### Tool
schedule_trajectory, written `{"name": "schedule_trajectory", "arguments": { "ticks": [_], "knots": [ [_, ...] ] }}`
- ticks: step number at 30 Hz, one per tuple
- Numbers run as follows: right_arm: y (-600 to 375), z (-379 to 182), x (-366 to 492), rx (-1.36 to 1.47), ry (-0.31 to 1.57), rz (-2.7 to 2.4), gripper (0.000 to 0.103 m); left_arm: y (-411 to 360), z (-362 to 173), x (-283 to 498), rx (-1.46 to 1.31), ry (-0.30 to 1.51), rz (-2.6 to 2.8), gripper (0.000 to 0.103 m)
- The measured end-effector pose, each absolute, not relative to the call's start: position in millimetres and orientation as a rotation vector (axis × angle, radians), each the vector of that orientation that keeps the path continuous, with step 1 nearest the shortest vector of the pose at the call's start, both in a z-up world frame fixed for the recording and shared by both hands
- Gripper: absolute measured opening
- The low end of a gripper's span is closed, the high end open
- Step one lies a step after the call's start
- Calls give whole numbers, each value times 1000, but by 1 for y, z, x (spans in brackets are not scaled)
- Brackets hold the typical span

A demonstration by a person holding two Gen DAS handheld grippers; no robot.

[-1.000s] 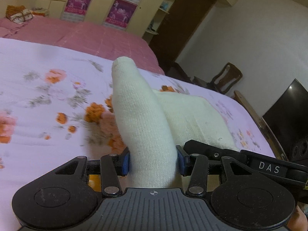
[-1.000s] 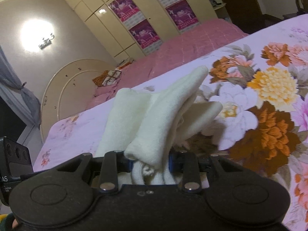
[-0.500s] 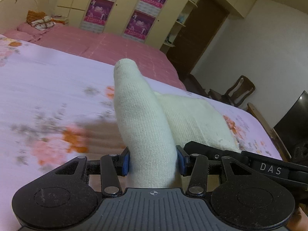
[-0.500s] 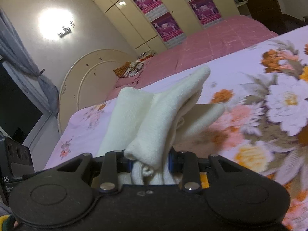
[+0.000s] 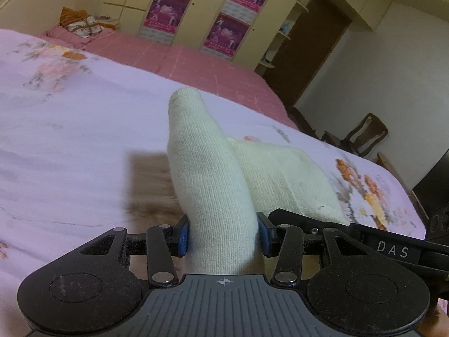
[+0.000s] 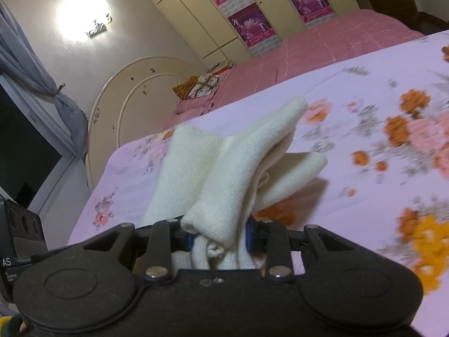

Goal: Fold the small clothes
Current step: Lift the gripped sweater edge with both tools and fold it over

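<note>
Pinching the cream knit garment [image 5: 213, 185] above the floral bedspread [image 5: 70, 140], 2 grippers, left gripper [image 5: 223, 234] and right gripper [image 6: 219, 236], clamp opposite ends. Judged light, soft, floppy: grip bunched edges.

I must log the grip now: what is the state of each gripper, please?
Left gripper: closed on the cream knitted garment.
Right gripper: closed on a bunched part of the same cream knit.

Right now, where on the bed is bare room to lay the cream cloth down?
Free: the plain lilac sheet left of the cream cloth, up to the pink cover. Crowded: right side, where the cloth spreads beside the right tool.
</note>
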State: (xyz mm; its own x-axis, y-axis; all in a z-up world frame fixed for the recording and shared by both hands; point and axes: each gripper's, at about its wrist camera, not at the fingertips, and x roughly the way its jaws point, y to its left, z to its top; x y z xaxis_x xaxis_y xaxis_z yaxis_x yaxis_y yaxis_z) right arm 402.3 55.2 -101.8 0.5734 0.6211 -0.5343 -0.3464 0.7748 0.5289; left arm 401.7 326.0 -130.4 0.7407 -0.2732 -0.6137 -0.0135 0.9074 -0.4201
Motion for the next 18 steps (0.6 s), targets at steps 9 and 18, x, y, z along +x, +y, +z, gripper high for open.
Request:
{"name": "schedule_trajectory", "arguments": {
  "ticks": [9,18],
  "knots": [
    [87,-122,415,351,792,547,30,361,-165,419,-449,741,-142,47],
    [81,-148,422,331,828,467,35,383,-192,415,-495,757,-134,57]
  ]
}}
